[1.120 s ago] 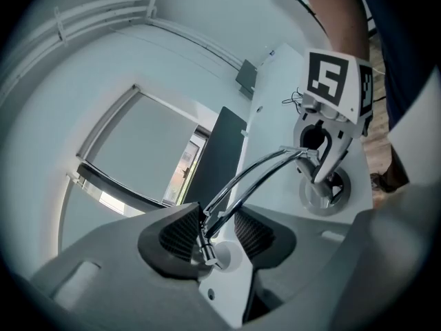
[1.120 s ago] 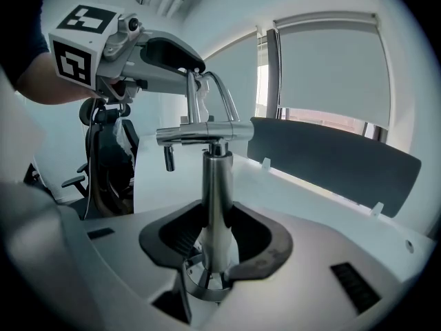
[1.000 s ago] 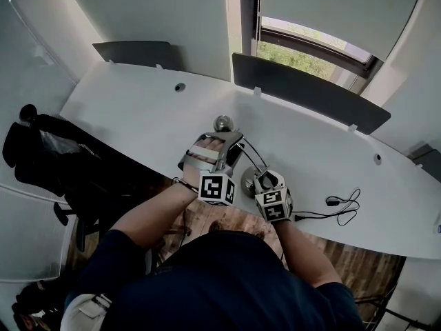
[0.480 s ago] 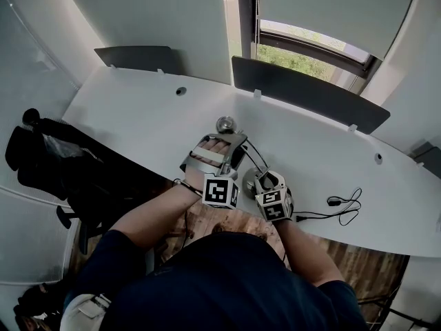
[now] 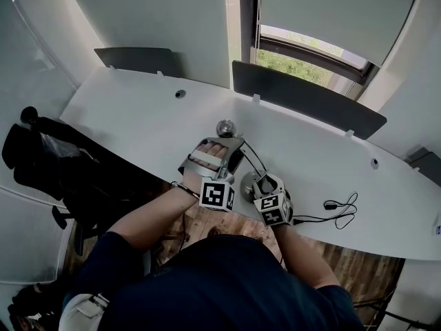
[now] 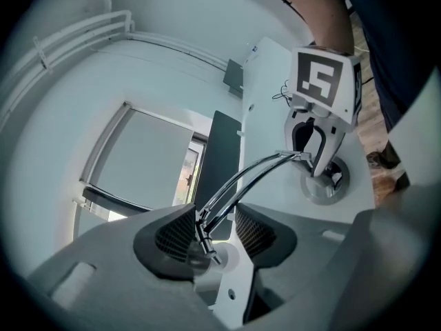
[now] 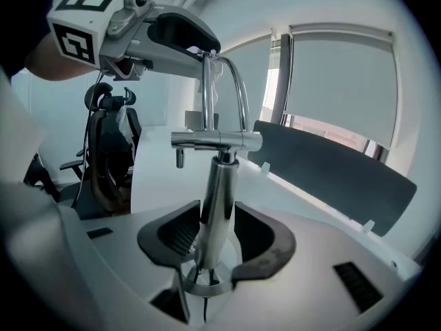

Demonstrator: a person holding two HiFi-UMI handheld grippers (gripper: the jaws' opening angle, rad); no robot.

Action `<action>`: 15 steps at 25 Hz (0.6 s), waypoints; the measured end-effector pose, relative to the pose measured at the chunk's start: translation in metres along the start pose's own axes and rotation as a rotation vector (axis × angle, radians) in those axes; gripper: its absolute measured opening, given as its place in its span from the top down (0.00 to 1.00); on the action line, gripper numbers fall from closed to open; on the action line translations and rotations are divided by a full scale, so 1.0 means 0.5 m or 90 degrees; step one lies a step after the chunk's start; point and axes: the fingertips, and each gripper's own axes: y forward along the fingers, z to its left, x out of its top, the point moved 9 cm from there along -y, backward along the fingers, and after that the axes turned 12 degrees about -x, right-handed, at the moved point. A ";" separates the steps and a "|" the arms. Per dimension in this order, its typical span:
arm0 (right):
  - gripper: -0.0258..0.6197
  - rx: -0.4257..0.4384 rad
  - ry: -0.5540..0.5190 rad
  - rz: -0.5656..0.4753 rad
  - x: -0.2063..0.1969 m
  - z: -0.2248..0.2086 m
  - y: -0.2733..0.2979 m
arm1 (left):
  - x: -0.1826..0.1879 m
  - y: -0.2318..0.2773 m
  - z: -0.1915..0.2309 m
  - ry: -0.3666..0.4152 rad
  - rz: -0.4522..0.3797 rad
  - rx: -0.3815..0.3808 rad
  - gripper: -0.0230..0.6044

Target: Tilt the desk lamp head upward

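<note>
Chrome lamp [image 5: 224,127], thin curved rods [image 6: 248,178] inside left tool [image 6: 213,229], round post [image 7: 219,198] inside right tool [image 7: 215,236], both just opening, unclamped

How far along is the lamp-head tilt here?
Looks done: the gripping, since both grippers are letting go. In hand: the left gripper has just been opening its jaws, with the chrome desk lamp's thin curved arm loose between them; the right gripper likewise, around the upright chrome post. Left: withdrawing both. The small chrome lamp head shows no readable tilt.
</note>
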 end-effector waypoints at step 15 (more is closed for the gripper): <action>0.72 0.007 0.152 -0.126 0.078 -0.022 -0.182 | -0.037 -0.115 -0.008 -0.497 -0.235 -0.057 0.69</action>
